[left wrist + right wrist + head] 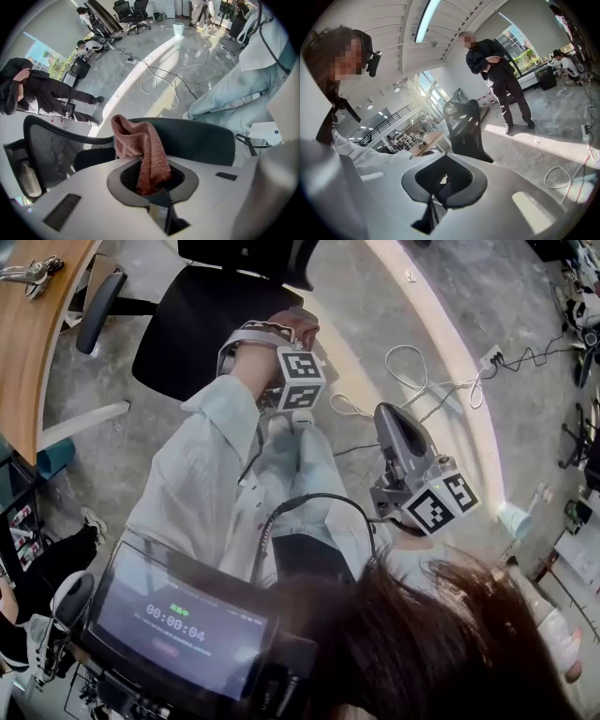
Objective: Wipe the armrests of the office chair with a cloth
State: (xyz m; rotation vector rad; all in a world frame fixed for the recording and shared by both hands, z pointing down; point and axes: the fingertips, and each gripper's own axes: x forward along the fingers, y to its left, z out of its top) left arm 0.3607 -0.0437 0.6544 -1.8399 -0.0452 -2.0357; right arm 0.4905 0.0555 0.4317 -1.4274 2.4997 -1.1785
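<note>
Rough, loosely knitted rust cloth (140,150); smooth matt dark armrest (201,138); black mesh chair back (51,150); glossy concrete floor (154,51); wooden desk (28,352).

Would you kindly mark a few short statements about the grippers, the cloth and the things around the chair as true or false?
1. The left gripper is shut on a reddish-brown cloth. True.
2. The right gripper grips a second cloth. False: its jaws are together with nothing between them.
3. The office chair has a black seat. True.
4. The desk beside the chair has a glass top. False: the top is wooden.
5. A pale cup stands on the floor. True.
</note>
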